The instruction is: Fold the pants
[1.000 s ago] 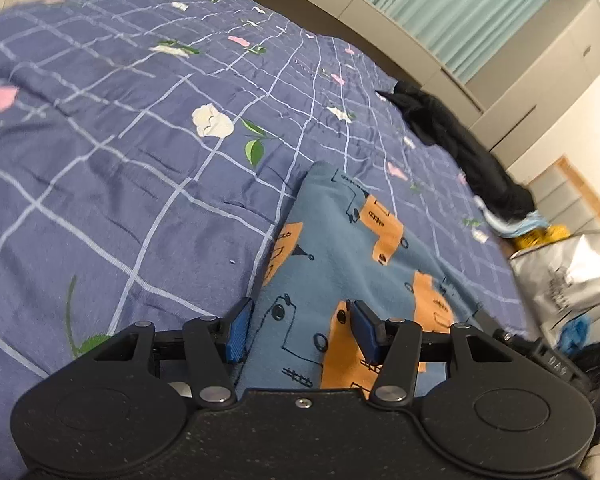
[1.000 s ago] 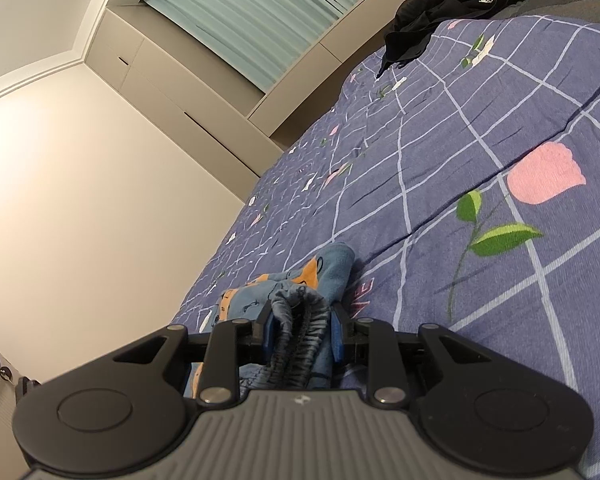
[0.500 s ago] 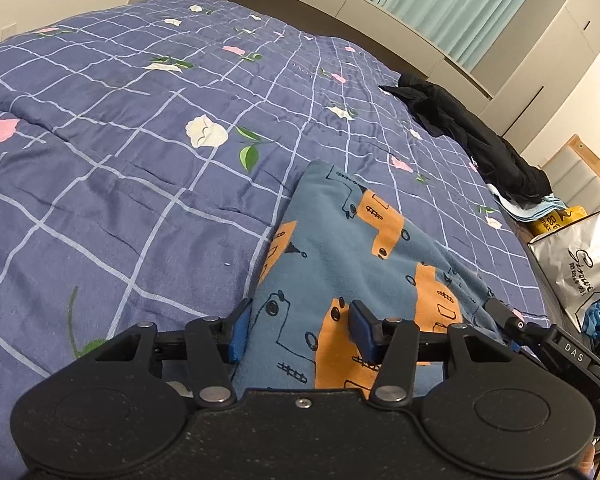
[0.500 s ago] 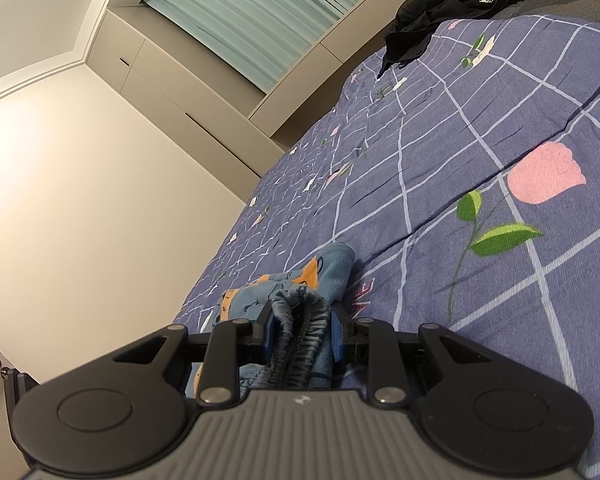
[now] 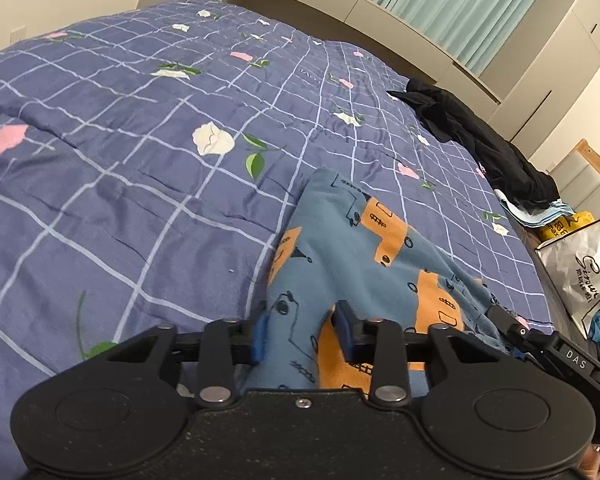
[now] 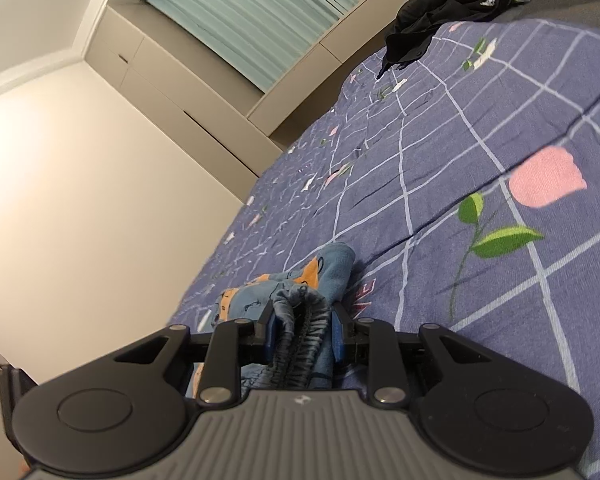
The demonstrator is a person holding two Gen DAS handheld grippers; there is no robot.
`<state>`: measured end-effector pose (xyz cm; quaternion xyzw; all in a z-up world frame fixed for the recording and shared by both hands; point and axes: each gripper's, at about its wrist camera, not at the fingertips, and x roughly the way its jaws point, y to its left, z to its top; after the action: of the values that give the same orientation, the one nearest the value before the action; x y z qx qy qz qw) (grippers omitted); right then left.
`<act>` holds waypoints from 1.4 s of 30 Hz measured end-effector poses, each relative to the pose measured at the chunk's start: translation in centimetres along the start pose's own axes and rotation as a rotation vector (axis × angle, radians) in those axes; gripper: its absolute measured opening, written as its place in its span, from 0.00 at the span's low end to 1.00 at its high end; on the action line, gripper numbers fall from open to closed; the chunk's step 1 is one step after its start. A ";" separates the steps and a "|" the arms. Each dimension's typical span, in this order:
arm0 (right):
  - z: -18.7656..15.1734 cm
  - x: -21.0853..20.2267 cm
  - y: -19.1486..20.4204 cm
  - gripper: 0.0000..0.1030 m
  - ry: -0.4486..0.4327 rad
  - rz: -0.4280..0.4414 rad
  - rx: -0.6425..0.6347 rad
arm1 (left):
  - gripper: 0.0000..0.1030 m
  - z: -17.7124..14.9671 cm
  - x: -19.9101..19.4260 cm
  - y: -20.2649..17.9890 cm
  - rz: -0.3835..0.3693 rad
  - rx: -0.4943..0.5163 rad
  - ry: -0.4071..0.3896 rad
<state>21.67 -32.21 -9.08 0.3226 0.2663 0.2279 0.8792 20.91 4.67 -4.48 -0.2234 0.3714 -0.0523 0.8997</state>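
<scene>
Small blue pants (image 5: pixel 352 248) with orange truck prints lie on the purple checked bedspread (image 5: pixel 140 184). My left gripper (image 5: pixel 302 330) has closed its blue pads on a raised fold of the pants near one edge. My right gripper (image 6: pixel 302 332) is shut on the gathered elastic waistband (image 6: pixel 300 320) of the same pants (image 6: pixel 276 284), which bunch up in front of it. The right gripper's body also shows at the lower right of the left wrist view (image 5: pixel 556 354).
A black garment (image 5: pixel 472 140) lies at the far side of the bed; it also shows in the right wrist view (image 6: pixel 444 12). A white plastic bag (image 5: pixel 584 264) and yellow item stand beside the bed on the right. Cabinets and a curtain run along the far wall.
My left gripper's pads have closed in from either side of the pants onto a fold, and the view has tilted level. The right gripper has stayed shut on the waistband.
</scene>
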 end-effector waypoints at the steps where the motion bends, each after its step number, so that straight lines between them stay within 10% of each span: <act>1: 0.1 0.0 0.5 0.27 0.000 -0.014 -0.015 | 0.28 0.1 0.0 0.0 0.001 0.002 0.001; 32: 4.6 3.9 17.1 0.21 -0.023 0.004 -0.435 | 0.09 6.8 -1.8 1.1 -0.085 -0.094 -0.140; 42: 5.0 7.0 14.5 0.20 -0.051 -0.096 -0.377 | 0.23 6.2 0.3 2.6 -0.033 -0.074 -0.091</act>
<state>26.73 -20.50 1.91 0.1451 0.2115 0.2233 0.9404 25.25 9.14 -1.97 -0.2646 0.3283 -0.0431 0.9057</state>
